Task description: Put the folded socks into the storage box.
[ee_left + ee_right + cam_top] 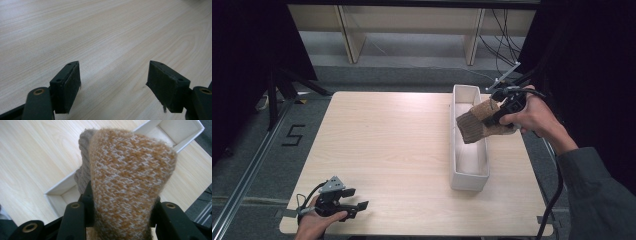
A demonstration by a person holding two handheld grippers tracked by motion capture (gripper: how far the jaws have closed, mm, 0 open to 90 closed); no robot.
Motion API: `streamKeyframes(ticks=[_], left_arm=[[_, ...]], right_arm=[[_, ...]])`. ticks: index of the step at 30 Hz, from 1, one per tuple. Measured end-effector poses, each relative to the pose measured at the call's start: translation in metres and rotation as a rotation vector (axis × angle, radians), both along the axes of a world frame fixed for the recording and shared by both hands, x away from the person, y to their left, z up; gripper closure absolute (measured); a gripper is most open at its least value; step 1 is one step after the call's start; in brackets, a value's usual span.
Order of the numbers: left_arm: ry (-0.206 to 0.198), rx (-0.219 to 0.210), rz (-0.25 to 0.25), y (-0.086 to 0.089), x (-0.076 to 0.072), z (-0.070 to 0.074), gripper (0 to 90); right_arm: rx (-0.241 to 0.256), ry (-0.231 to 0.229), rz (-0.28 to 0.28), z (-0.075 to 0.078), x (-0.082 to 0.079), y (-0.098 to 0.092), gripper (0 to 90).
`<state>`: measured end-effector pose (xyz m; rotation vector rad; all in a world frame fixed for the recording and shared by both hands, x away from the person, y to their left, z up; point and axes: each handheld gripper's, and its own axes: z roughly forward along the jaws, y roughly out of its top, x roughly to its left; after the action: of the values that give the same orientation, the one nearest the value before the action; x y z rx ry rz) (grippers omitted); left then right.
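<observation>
A knitted orange-and-brown sock [474,122] hangs over a long white box [469,175] at the table's right side. My right gripper [498,116] is shut on the sock, holding it above the box's far half. In the right gripper view the sock [130,177] bulges up between the two black jaws, with the box [61,188] below it. My left gripper [358,206] rests near the table's front left corner, open, with nothing between its fingers. In the left gripper view its pads [71,85] stand wide apart over bare wood.
The light wooden table [387,150] carries the white box lengthwise at its right. Dark curtains flank both sides, and wooden shelf legs and cables stand behind the table. A floor rail and a "5" mark lie at the left.
</observation>
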<state>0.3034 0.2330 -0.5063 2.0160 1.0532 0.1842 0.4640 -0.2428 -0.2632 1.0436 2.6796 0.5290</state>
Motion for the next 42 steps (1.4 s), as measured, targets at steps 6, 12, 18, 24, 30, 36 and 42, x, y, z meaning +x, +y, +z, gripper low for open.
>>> streamKeyframes(ticks=[6, 12, 18, 24, 30, 36, 42], left_arm=[[-0.001, 0.003, -0.005, -0.001, 0.000, 0.000, 25.6], [0.008, 0.004, -0.004, 0.000, 0.000, 0.000, 25.6], [0.007, 0.002, -0.002, 0.000, 0.000, -0.001, 25.7], [0.007, -0.004, 0.003, -0.001, 0.000, -0.002, 25.6], [0.013, 0.032, -0.022, 0.000, 0.001, -0.002, 25.7], [0.017, 0.035, -0.027, 0.000, 0.001, -0.003, 25.7], [0.022, 0.038, -0.032, -0.002, 0.002, -0.004, 25.7]], right_arm=[[-0.013, 0.013, -0.028, -0.012, 0.012, -0.002, 58.2], [-0.038, 0.010, -0.040, -0.021, 0.025, 0.000, 58.1], [-0.076, 0.015, -0.058, -0.032, 0.037, 0.003, 58.1], [-0.099, 0.006, -0.058, -0.043, 0.047, 0.007, 58.1], [-0.127, -0.004, -0.058, -0.051, 0.057, 0.011, 58.1], [-0.170, -0.017, -0.060, -0.062, 0.070, 0.014, 58.0], [-0.258, -0.027, -0.016, -0.076, 0.076, 0.027, 58.1]])
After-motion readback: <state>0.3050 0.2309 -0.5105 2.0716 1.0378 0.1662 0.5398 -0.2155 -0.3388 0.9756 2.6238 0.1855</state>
